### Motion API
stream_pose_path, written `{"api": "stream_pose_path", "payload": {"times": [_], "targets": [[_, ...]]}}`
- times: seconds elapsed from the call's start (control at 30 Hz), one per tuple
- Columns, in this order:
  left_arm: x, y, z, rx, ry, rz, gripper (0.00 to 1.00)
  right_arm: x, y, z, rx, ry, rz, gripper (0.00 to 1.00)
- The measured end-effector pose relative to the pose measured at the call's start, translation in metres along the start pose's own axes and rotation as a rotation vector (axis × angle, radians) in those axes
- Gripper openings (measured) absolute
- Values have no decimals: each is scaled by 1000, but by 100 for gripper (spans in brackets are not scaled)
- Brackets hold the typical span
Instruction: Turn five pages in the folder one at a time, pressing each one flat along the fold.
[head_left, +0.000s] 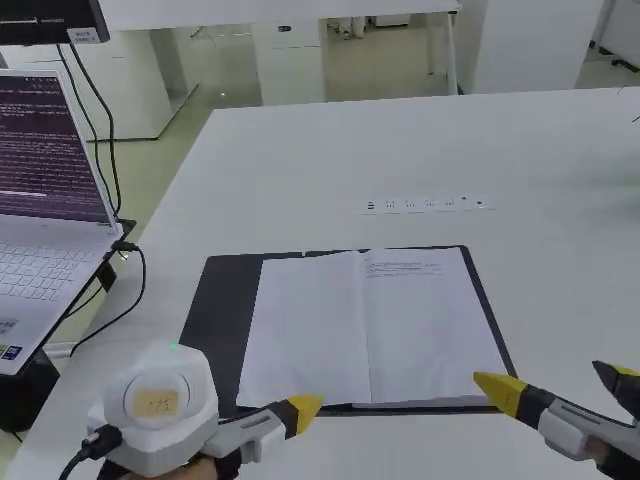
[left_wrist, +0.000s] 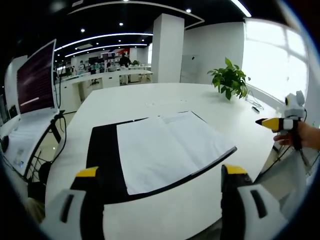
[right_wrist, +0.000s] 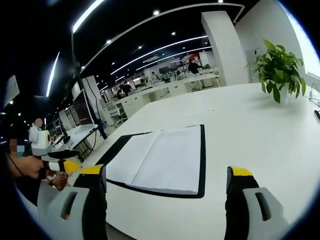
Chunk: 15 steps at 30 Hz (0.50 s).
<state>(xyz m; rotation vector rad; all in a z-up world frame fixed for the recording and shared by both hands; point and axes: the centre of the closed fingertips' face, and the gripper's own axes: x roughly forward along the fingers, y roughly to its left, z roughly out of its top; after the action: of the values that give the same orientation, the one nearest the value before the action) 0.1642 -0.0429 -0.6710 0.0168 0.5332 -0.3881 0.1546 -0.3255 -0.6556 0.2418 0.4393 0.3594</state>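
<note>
The folder (head_left: 225, 320) is lying open and flat on the white table (head_left: 400, 150), its black cover framing the white sheets. Its fold (head_left: 365, 330) is running from the near edge to the far edge, so the crease is pointing roughly the way both sets of jaws are pointing. The right-hand page (head_left: 430, 320) is carrying a few lines of print at its top, and its free outer edge is facing the right gripper (head_left: 550, 378), whose inner yellow tip is hovering just beside the folder's near right corner, apart from the paper. Those jaws are standing wide apart with nothing between them. The left gripper (left_wrist: 160, 171) is hanging off the near left side, close to the black cover, also spread wide and carrying nothing. In the left gripper view the folder is lying ahead and slightly to the right. In the right gripper view it is lying ahead and slightly to the left, so the fold is sitting between the two tools. The right gripper looks the nearer one to a loose page edge, so the lift is likely falling to it, with a sweep across the fold toward the left page (head_left: 305, 330). A laptop (head_left: 40, 230) is sitting well off to the left.
</note>
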Motion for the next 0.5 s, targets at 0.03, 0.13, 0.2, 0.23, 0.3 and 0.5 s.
{"api": "stream_pose_path", "payload": {"times": [0.03,0.13,0.2,0.23,0.3,0.5], "targets": [[3,-2,1,1,0,-5,99,-1,-1,0,5,-4,-3,100],[11,-11,3,5,4,-23,99,-4,-7,1,15,-2,-8,100],[17,-17,3,13,9,-38,99,-6,-9,1,7,-3,-10,100],[18,-18,3,12,10,-41,99,-7,-9,1,6,-4,-11,100],[25,-26,4,12,12,-53,99,-9,-12,0,5,-2,-17,100],[42,-46,5,31,27,-94,97,-16,-20,0,24,-12,-37,100]]}}
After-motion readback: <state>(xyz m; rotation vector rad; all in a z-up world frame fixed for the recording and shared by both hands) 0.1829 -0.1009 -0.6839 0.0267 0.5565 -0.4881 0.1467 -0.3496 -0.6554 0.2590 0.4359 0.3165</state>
